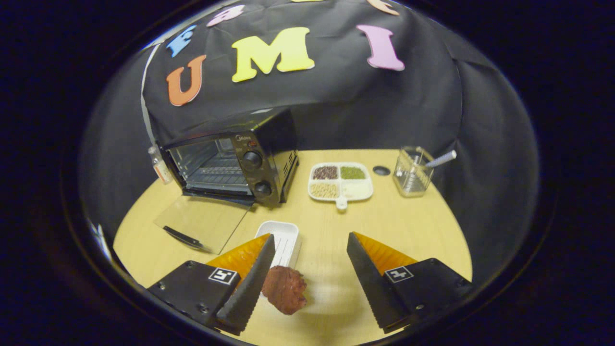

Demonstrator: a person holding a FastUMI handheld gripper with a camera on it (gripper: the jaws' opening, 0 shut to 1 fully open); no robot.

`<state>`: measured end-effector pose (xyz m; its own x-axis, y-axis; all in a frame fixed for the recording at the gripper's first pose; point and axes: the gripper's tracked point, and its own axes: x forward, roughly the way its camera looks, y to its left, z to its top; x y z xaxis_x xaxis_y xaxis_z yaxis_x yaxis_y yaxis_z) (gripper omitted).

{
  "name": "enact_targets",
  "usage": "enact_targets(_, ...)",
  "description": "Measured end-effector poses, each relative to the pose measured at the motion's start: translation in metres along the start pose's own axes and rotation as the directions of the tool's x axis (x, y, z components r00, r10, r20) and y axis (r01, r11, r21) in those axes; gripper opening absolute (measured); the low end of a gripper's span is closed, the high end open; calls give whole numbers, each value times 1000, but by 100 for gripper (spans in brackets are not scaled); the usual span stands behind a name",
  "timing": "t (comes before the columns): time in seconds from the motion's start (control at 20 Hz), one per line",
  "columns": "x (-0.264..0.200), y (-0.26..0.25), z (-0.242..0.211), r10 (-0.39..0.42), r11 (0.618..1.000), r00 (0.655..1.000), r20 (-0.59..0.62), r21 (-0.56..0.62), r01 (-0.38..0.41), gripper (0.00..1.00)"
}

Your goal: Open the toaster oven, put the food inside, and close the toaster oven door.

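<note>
While gripper (311,245) gapes, one food piece (284,289), one toaster oven (230,161).

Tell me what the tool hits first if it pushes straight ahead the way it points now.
Probably the meat piece, lying between the open tool's fingers near the left one. Past it, the white tray, then the divided dish. Depth is hard to judge.

Black toaster oven (230,163), reddish-brown food (285,290), seemingly white tray (284,240).
</note>
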<state>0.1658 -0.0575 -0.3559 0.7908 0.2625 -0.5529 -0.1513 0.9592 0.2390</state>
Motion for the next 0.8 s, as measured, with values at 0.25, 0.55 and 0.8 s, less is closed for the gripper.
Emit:
enact_targets(0.25,11,17,-40,223,946,960,-169,276,-171,59)
enact_targets(0.55,7,24,-48,349,864,908,-234,457,-214,21)
enact_targets(0.8,-15,39,-11,335,878,928,-163,410,-245,15)
